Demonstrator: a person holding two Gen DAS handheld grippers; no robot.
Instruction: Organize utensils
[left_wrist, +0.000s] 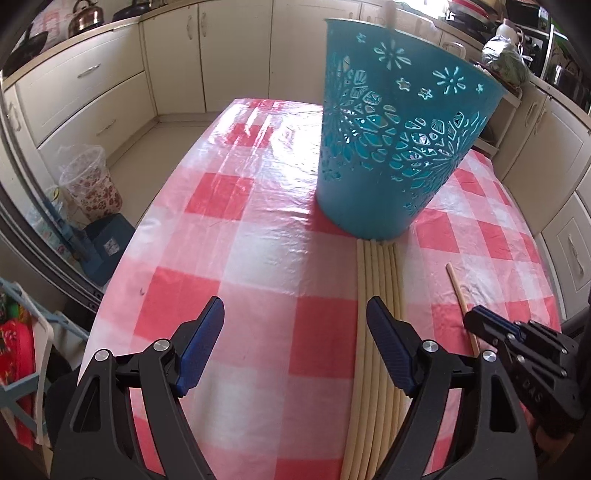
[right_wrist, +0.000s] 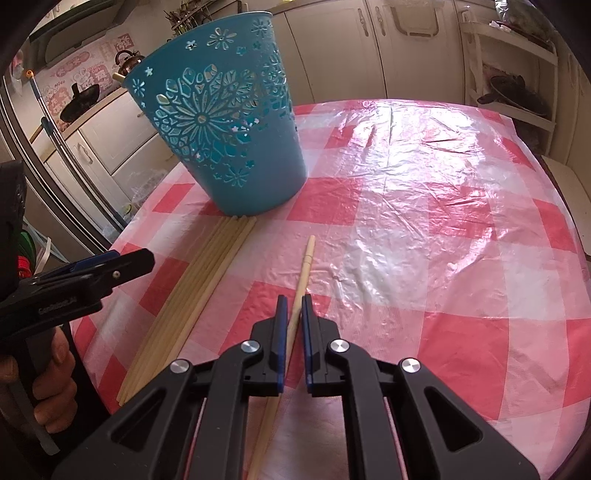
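Surface: table (right_wrist: 424, 206), red/white check cloth under clear plastic sheet, wrinkled, glare across far half.

Room: kitchen. Cream cabinets (left_wrist: 92, 99) w/ metal handles along walls. Kettle (left_wrist: 85, 14) on counter, far left in left wrist view. Floral bin w/ plastic liner (left_wrist: 90, 184) on floor left of table. Open shelf unit holding dark pan (right_wrist: 513, 98), far right in right wrist view.

Item 1: teal basket (left_wrist: 388, 147), cut-out flower pattern, upright on table, far side of the sticks. Tip of a pale stick shows over its rim in right wrist view; rest of contents can't tell.

Item 2: bundle of chopsticks (left_wrist: 376, 295), pale wood, lying flat side by side, touching. Long axis runs from table's near edge straight away to basket; far ends touch or sit just at basket base.

Item 3: single chopstick (right_wrist: 303, 273), same wood, apart from bundle, on its right. Long axis near-to-far, far end tilted slightly right in right wrist view, pointing past basket's right side; that end is free on the cloth.

My right gripper (right_wrist: 291, 306): jaws narrow, pads pinched on single chopstick partway along its length.

My left gripper (left_wrist: 295, 314): jaws wide, nothing between them, over cloth just left of bundle; its right finger overlaps bundle's left edge in view. Hand (right_wrist: 48, 373) on its grip visible.
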